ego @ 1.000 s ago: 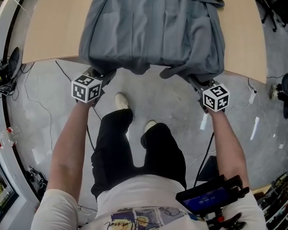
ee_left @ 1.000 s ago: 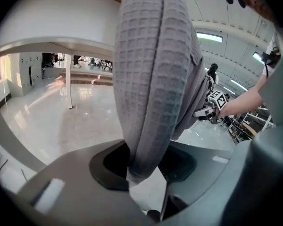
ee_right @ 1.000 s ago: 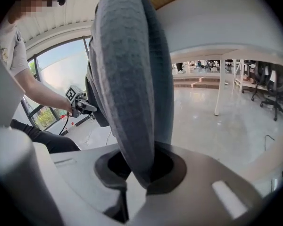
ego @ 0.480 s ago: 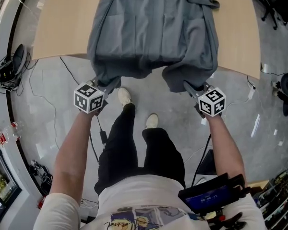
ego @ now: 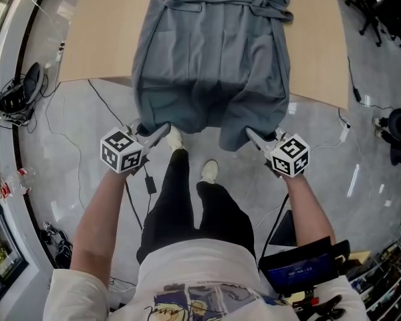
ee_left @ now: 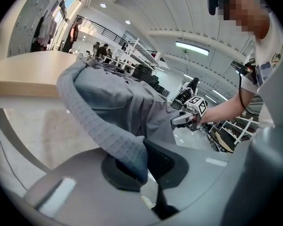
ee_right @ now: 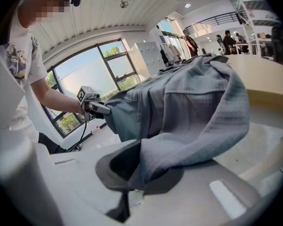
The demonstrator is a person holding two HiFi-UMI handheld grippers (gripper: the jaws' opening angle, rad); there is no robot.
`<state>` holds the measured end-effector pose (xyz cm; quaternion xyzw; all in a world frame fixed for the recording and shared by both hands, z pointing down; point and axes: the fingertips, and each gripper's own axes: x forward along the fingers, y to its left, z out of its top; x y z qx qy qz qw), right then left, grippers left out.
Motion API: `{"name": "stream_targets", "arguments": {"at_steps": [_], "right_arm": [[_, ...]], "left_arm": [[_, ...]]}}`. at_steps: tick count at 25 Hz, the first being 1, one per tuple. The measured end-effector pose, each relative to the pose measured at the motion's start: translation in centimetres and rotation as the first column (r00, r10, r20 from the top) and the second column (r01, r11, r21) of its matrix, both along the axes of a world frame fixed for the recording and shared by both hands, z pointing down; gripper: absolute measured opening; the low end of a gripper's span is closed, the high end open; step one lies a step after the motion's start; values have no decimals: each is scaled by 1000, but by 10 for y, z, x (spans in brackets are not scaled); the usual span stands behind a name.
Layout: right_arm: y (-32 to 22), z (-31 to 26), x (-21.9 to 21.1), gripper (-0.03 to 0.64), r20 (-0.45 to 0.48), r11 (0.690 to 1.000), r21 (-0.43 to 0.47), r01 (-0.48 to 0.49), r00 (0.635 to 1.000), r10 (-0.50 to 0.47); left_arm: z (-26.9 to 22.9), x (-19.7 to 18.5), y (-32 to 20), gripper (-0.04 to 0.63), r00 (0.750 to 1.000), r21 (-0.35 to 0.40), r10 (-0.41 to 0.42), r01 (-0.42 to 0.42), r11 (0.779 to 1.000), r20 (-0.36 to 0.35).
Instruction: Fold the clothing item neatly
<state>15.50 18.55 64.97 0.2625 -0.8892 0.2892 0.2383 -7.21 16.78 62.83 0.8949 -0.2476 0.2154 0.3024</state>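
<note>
Beyond the table edge, left gripper and right gripper jaws clamp the garment hem, spreading it for folding.

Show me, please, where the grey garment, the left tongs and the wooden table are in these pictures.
grey garment (ego: 210,59), head view, on the flat middle of the cloth.
left tongs (ego: 163,129), head view, at the tips, shut on the garment's lower edge.
wooden table (ego: 100,39), head view, on the bare top beside the garment.
</note>
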Motion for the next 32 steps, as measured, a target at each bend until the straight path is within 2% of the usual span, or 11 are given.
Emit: {"name": "stream_targets", "arguments": {"at_steps": [4,8,13,19,22,27,32], "right_arm": [[5,-36,-8,14,28,999,39,28,999,-29],[5,-76,-14,14,43,995,82,62,997,-65],[0,-122,-14,14,66,987,122,101,992,-110],[-16,-159,-21,14,61,978,181,104,991,-117],[-24,-176,-27,13,56,975,195,110,991,-123],[-47,-201,-26,14,70,970,220,101,990,-119],[-64,-223,-22,13,98,970,233,69,991,-94]], "left_arm": [[-36,9,9,12,998,34,33,-32,999,-44],[-81,19,8,12,989,53,54,-48,997,-135],[-133,29,2,12,974,85,79,-62,994,-213],[-175,24,-10,12,967,173,132,-95,980,-216],[-191,23,-17,12,963,191,154,-113,975,-219],[-219,26,-42,12,938,190,162,-106,976,-306],[-248,15,-66,12,921,212,159,-86,973,-356]]}}
